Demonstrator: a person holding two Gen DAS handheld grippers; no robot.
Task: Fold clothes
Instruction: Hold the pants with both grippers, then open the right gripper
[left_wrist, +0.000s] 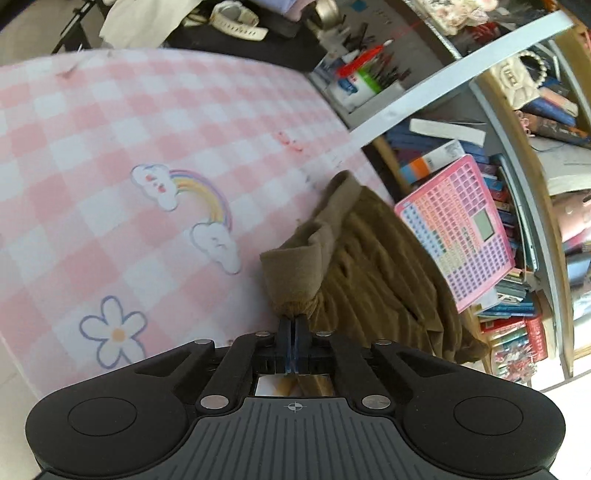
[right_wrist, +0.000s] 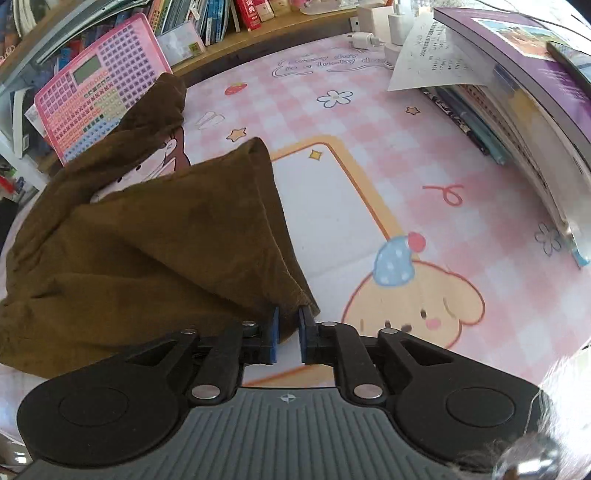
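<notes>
A brown corduroy garment (left_wrist: 373, 280) lies partly on the pink checked table mat (left_wrist: 110, 155), near its right edge. My left gripper (left_wrist: 294, 325) is shut on a bunched edge of the garment and holds it up. In the right wrist view the same brown garment (right_wrist: 147, 251) spreads to the left over the mat (right_wrist: 424, 147). My right gripper (right_wrist: 288, 319) is closed on a corner of it, with cloth between the blue pads (right_wrist: 274, 332) and a small gap left.
A pink toy keyboard (left_wrist: 461, 232) leans on a bookshelf (left_wrist: 517, 295) beside the mat; it also shows in the right wrist view (right_wrist: 99, 92). A pen holder (left_wrist: 365, 81) stands at the far edge. Stacked books (right_wrist: 517, 103), papers and chargers (right_wrist: 380, 22) line the right side.
</notes>
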